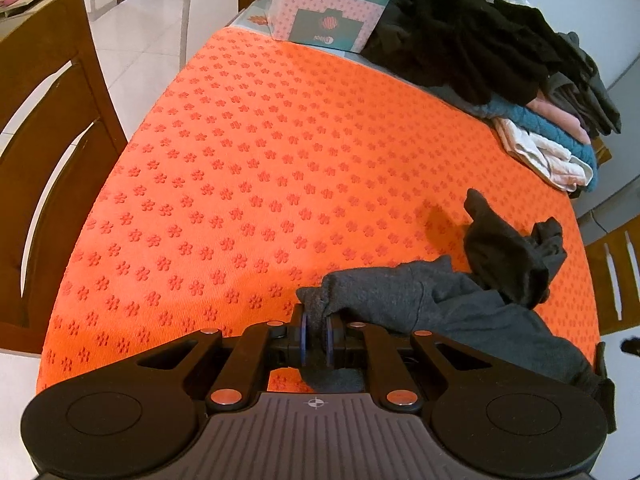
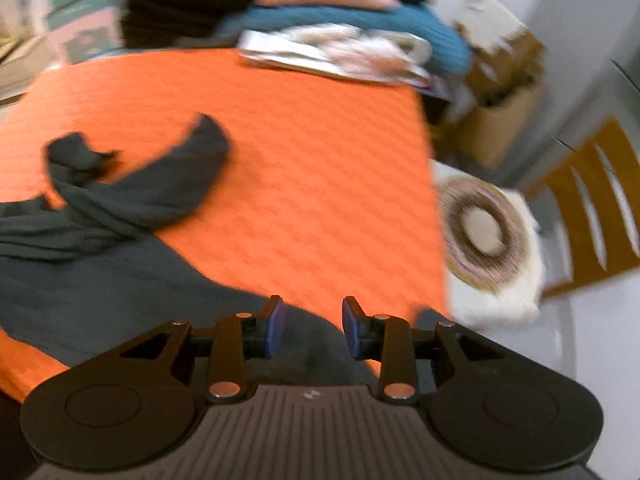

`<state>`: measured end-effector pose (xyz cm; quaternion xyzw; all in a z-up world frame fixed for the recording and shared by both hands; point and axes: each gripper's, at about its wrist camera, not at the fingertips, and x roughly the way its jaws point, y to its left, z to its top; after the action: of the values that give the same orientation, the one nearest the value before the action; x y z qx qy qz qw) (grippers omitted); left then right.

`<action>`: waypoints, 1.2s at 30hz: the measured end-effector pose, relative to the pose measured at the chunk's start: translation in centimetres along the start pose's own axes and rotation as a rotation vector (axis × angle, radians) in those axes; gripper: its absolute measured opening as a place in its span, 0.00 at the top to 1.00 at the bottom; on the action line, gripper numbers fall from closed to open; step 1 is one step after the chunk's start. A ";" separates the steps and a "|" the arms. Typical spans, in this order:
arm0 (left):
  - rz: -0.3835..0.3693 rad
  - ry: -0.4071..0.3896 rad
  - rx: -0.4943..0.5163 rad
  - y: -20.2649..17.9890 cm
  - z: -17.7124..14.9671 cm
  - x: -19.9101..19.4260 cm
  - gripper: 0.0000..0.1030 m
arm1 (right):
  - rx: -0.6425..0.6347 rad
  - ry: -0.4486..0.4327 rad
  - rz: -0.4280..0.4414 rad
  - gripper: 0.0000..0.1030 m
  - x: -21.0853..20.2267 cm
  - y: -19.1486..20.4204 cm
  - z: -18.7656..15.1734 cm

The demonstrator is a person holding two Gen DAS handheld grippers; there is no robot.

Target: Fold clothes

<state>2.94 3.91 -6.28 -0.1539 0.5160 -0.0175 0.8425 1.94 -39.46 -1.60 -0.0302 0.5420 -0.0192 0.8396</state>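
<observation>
Your left tongs (image 1: pixel 316 334) pinch the grey garment (image 1: pixel 400 300), crumpled at the near right of the orange-covered surface (image 1: pixel 240 160); your right tongs (image 2: pixel 313 330) hang spread above it. Folded clothes (image 1: pixel 540 112) are stacked at the far edge.

One grey garment (image 1: pixel 452 304), one stack of folded clothes (image 1: pixel 552 120), two tissue boxes (image 1: pixel 332 8), two wooden chairs (image 1: pixel 44 128), one cardboard box (image 2: pixel 500 80).
</observation>
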 end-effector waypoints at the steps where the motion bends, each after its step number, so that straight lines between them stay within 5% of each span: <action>1: 0.002 -0.003 -0.002 0.0 0.0 -0.1 0.89 | -0.027 -0.007 0.027 0.64 0.4 1.0 0.7; 8: 0.021 -0.017 0.013 -0.5 -0.2 -0.6 0.87 | -0.176 -0.045 0.178 0.61 2.1 7.3 4.6; 13: 0.063 -0.037 0.104 -1.7 -0.6 -1.5 0.53 | -0.270 -0.064 0.265 0.60 3.2 11.3 6.3; 18: 0.046 -0.055 0.218 -3.5 -1.2 -2.4 0.38 | -0.365 -0.073 0.323 0.61 4.7 15.2 7.3; 21: 0.031 -0.046 0.299 -5.1 -1.8 -1.9 0.34 | -0.389 -0.081 0.319 0.94 5.3 16.1 7.6; 22: 0.026 -0.038 0.325 -5.7 -1.9 -1.6 0.34 | -0.393 -0.086 0.311 0.95 5.4 16.2 7.7; 36: -0.083 0.059 0.707 -14.1 -3.1 5.7 0.32 | -0.145 -0.165 0.114 0.99 3.3 1.4 9.0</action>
<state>4.72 -11.35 -8.57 0.1269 0.4957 -0.2335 0.8269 11.54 -38.03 -1.03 -0.0614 0.4718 0.0701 0.8767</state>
